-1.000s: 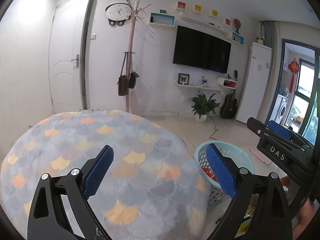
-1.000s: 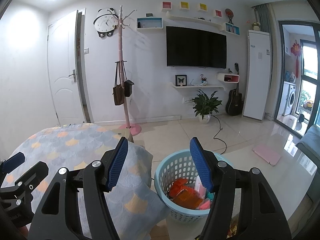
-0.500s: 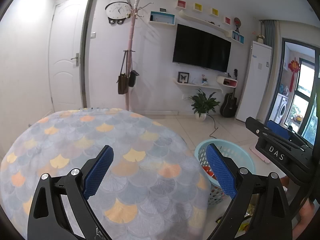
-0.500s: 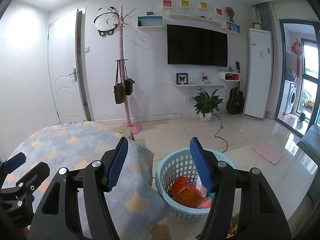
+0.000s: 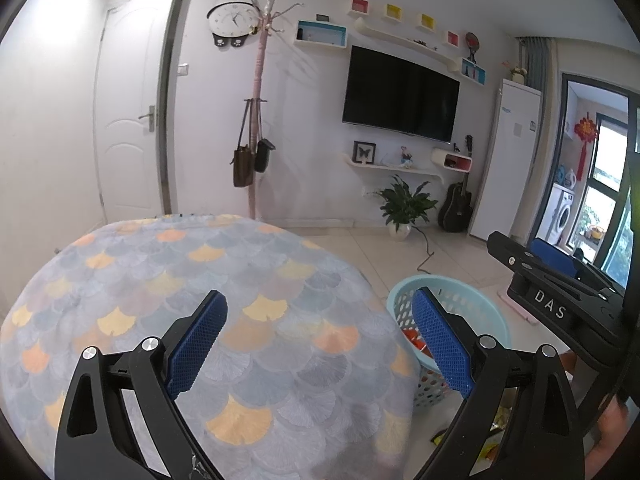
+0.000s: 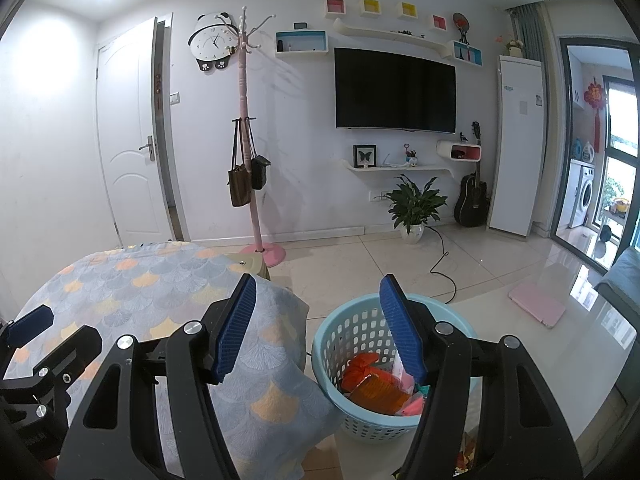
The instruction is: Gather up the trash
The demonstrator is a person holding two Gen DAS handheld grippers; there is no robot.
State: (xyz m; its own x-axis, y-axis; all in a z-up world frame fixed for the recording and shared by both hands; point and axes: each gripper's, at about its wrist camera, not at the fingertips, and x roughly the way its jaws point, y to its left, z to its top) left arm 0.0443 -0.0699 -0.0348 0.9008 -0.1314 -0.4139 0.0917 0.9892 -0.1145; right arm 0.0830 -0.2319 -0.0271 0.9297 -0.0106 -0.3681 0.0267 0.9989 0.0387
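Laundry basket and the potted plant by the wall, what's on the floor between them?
In the right wrist view, only a black cable snakes across the pale tiles from the potted plant toward the light blue basket; otherwise that stretch is bare.

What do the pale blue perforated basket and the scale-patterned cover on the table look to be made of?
The pale blue perforated basket looks like moulded plastic, matte to slightly glossy: uniform colour, regular punched holes, smooth rolled rim. The scale-patterned cover looks like soft woven or plush fabric, matte: it drapes and folds over the table edge. The exact fibre cannot be told.
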